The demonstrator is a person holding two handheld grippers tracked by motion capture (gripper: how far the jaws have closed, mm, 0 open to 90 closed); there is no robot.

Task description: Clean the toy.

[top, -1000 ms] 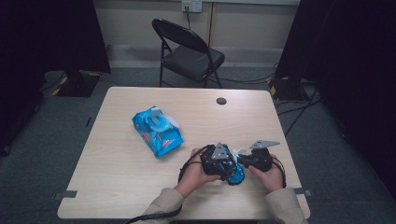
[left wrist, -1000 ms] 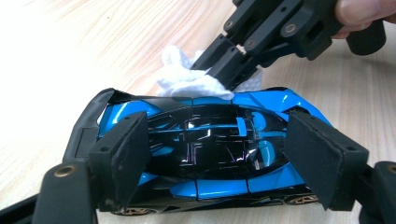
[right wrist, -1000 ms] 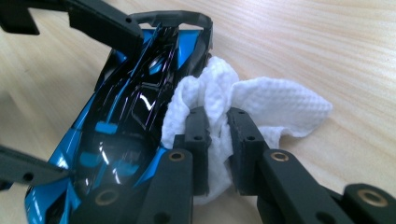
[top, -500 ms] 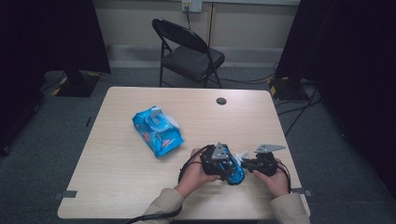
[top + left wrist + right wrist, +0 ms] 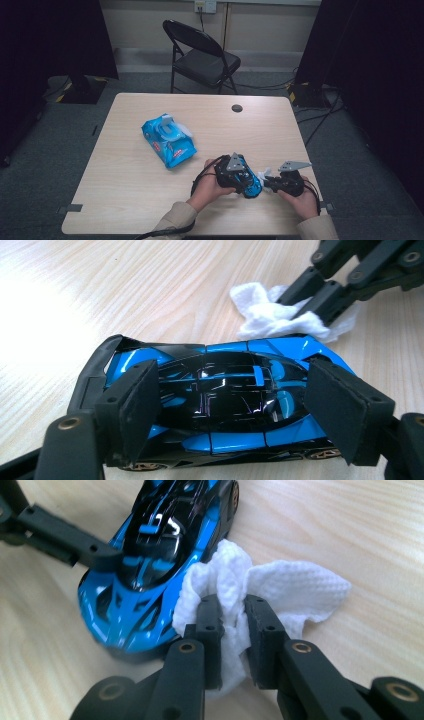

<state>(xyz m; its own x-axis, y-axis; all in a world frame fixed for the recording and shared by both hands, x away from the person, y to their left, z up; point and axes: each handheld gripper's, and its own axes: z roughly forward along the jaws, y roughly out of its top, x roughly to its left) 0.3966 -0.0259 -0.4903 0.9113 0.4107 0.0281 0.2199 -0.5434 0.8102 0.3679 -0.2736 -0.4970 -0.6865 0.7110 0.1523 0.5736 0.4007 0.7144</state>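
On the pale wooden table [image 5: 150, 200], the left gripper [image 5: 232, 405] is clamping the glossy blue-and-black toy car [image 5: 220, 400] steady while the right gripper [image 5: 232, 625], pinching a crumpled white wet wipe [image 5: 280, 590], is wiping its side.

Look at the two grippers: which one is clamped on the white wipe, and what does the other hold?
The right gripper pinches the white wipe against the car's side; the left gripper grips the blue toy car across its body.

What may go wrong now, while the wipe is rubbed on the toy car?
The left gripper holds the car only by its glossy sides, so a push from the wipe could make it slip or turn. The right gripper pinches just a fold of the wipe, which might pull free. Its hard fingers could scratch the paint.
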